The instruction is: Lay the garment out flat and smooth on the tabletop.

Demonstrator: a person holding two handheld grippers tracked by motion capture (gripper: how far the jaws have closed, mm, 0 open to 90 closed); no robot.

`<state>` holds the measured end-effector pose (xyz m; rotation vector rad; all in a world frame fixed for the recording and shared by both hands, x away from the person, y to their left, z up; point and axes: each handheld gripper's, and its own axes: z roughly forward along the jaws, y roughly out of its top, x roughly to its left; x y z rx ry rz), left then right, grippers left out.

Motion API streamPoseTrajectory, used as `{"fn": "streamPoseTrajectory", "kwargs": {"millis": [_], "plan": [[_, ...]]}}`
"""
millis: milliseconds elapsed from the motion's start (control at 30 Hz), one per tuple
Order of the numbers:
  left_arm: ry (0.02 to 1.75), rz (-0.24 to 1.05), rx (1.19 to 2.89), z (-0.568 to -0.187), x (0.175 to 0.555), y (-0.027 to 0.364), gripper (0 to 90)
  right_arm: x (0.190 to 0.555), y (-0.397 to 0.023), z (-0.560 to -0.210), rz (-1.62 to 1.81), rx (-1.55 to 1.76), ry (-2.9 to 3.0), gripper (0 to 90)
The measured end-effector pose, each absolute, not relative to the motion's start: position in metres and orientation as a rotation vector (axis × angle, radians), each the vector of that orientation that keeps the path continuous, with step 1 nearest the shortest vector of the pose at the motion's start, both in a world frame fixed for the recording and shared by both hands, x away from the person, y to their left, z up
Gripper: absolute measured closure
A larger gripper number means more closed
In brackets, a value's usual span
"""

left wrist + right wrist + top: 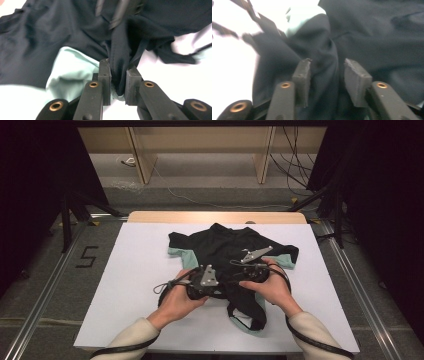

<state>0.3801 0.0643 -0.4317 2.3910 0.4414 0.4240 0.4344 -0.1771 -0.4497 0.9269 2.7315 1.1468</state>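
Black cloth fills the narrow gap of the left gripper [117, 75]: in the left gripper view its jaws are clenched on a bunched fold of the crumpled black garment with pale mint-green lining [225, 251], the fold rising taut from between them. In the right gripper view the right gripper [325, 72] has its jaws parted, a ridge of the same dark fabric lying between them; whether either pad presses the cloth is hard to make out through the blur. Further off in that view, dark streaked shapes at the upper left are too smeared to identify.

From the high view, both grippers sit close together over the near middle of the garment, the left hand [179, 301] and right hand [267, 287] wrapped around them, so the jaws themselves are hidden there. Cream sleeves [131, 335] are cut off by the bottom edge. The garment lies on the white counter [130, 270], spreading from its middle towards the far edge, with mint patches showing at the garment's left, right and near ends. Its exact shape cannot be read from the folds.
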Motion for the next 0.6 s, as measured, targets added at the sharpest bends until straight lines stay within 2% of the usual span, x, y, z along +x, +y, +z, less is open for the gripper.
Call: {"fn": "streamPoseTrajectory", "kwargs": {"millis": [133,333,500,600], "plan": [[0.466,0.361,2.365,-0.413,0.35,0.102,79.2,0.417,-0.203,-0.437,1.15,0.967,2.714,54.6],[0.47,0.312,2.417,-0.417,0.302,0.142,79.1,0.388,-0.235,-0.445,1.047,1.108,2.764,55.0],[0.434,0.251,2.495,-0.439,0.28,0.147,78.7,0.372,-0.237,-0.459,0.959,1.192,2.836,55.1],[0.427,0.239,2.534,-0.452,0.279,0.143,78.4,0.367,-0.227,-0.463,0.923,1.229,2.885,54.8]]}}
